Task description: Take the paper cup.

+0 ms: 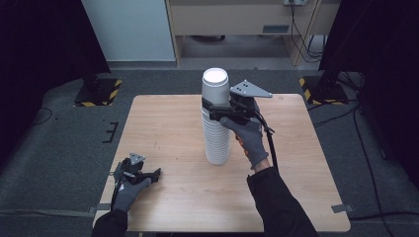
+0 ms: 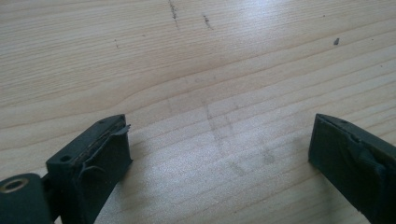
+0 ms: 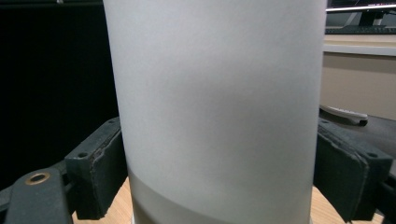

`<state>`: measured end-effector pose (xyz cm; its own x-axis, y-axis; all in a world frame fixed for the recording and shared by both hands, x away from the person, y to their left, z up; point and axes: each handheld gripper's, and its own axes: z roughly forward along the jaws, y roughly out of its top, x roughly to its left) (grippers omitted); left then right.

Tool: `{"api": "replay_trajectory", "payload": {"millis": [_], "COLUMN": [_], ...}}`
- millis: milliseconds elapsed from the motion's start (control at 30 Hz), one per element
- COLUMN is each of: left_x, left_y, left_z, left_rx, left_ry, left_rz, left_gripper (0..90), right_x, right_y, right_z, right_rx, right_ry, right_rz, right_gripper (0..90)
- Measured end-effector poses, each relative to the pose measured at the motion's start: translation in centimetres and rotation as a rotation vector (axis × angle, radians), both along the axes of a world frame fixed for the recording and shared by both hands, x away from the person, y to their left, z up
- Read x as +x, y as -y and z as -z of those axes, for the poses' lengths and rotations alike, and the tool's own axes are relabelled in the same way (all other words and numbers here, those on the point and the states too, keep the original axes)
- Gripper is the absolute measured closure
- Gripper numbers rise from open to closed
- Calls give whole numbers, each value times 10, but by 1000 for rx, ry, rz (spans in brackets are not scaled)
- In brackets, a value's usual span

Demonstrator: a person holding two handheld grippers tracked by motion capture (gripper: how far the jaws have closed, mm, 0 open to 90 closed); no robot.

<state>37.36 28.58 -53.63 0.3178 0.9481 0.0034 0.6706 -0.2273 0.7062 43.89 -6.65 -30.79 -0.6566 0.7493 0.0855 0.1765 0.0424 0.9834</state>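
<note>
White paper cup stack (image 1: 216,123) stands upright mid-bench (image 1: 168,128) | right tongs (image 1: 213,109) clasp its top cup from both sides, high up, likely to peel it off the nest | left tongs (image 1: 150,175) rest released on bench near front-left edge, holding nothing, seemingly parked clear.

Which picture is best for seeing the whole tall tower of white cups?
The high view: the stack of white cups stands upright on the table, top to bottom, with the right gripper around its upper part. The right gripper view gives just a close white wall between the jaws.
</note>
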Motion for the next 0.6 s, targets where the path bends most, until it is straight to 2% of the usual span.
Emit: {"api": "replay_trajectory", "payload": {"millis": [233,533,600], "left_x": [0,-1,0], "left_y": [0,0,0], "left_z": [0,0,0], "left_rx": [-1,0,0], "left_ry": [0,0,0], "left_rz": [-1,-2,-3], "left_gripper": [47,44,42], "right_x": [1,-2,-3], "right_y": [3,3,3], "right_z": [4,-9,-12], "right_rx": [6,44,68], "right_ry": [-8,30,34], "right_rz": [-1,1,2], "right_gripper": [137,138,139]}}
